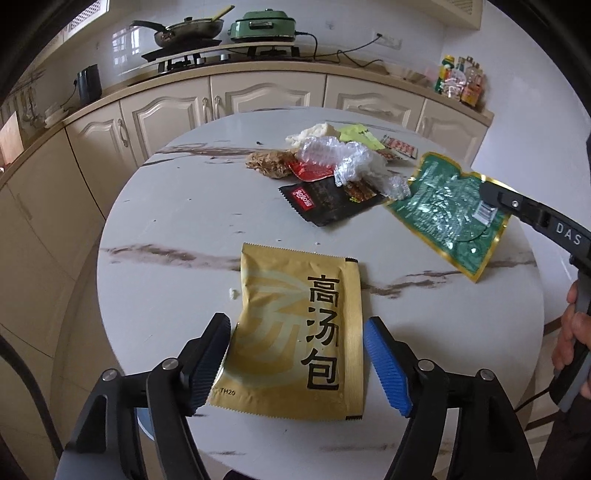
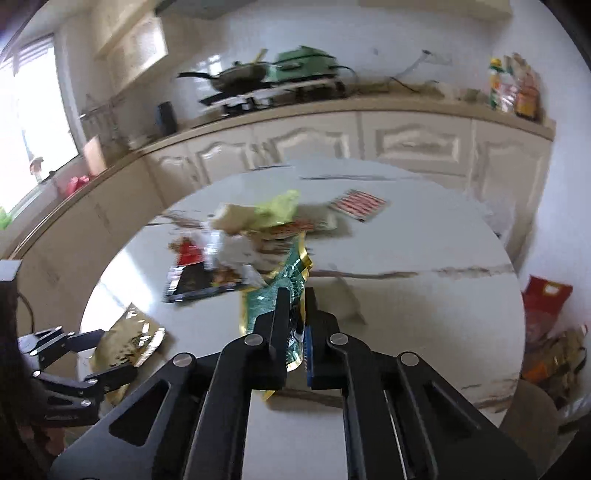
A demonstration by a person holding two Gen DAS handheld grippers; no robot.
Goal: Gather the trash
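Note:
A gold soup packet [image 1: 295, 332] with black characters lies flat on the round marble table [image 1: 166, 221]. My left gripper [image 1: 297, 363] straddles it, open, a finger at each long edge without pressing on it. The right wrist view shows the same packet [image 2: 129, 339] between those fingers [image 2: 118, 352]. My right gripper [image 2: 295, 295] is shut on a green, gold-edged foil wrapper [image 2: 266, 299], pinched at one end. In the left wrist view the wrapper [image 1: 443, 214] hangs tilted at the right of the table from that gripper [image 1: 487, 188].
A trash heap [image 1: 332, 158] sits at the table's far side: clear plastic, tissue, a red sachet, a black packet [image 1: 325, 201], a red-patterned packet [image 2: 358, 205]. Behind are cabinets, a stove with a pan [image 1: 188, 31], and bottles [image 1: 461, 81]. A red bag [image 2: 546, 306] is right of the table.

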